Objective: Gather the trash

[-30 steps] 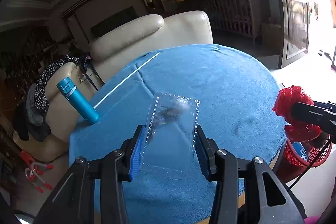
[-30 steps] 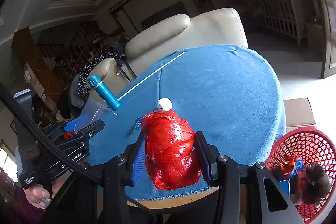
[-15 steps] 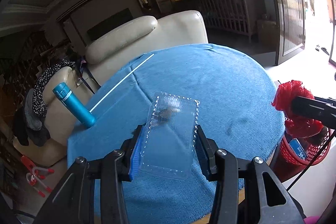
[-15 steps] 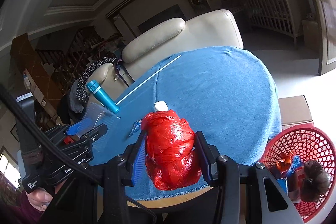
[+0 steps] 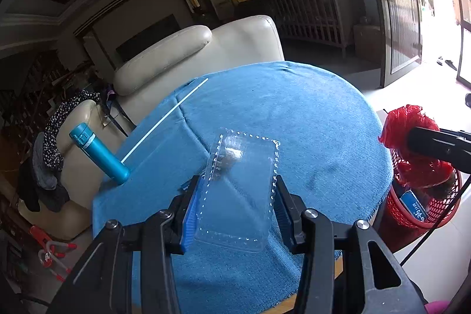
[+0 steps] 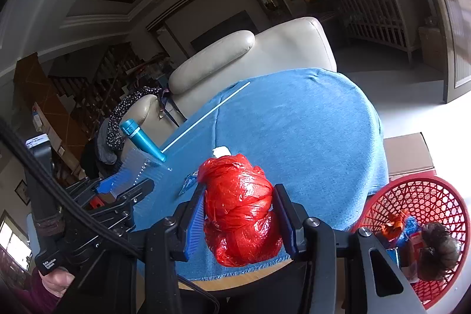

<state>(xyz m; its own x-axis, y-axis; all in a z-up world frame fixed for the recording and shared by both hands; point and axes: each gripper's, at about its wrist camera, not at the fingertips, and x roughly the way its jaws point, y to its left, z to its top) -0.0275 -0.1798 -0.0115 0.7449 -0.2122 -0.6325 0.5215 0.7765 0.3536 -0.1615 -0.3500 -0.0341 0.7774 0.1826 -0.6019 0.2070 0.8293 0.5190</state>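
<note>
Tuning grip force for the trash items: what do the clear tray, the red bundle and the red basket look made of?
Clear rectangular clamshell tray: thin rigid plastic, glossy, see-through, with a dimpled rim. Crumpled red bag bundle: thin plastic film, shiny and wrinkled, likely soft. Round red lattice basket: moulded plastic by its look, open mesh wall, smooth.

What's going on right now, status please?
Left gripper shut on clear tray. Right gripper shut on red bag. Basket right of table, path clear.
</note>
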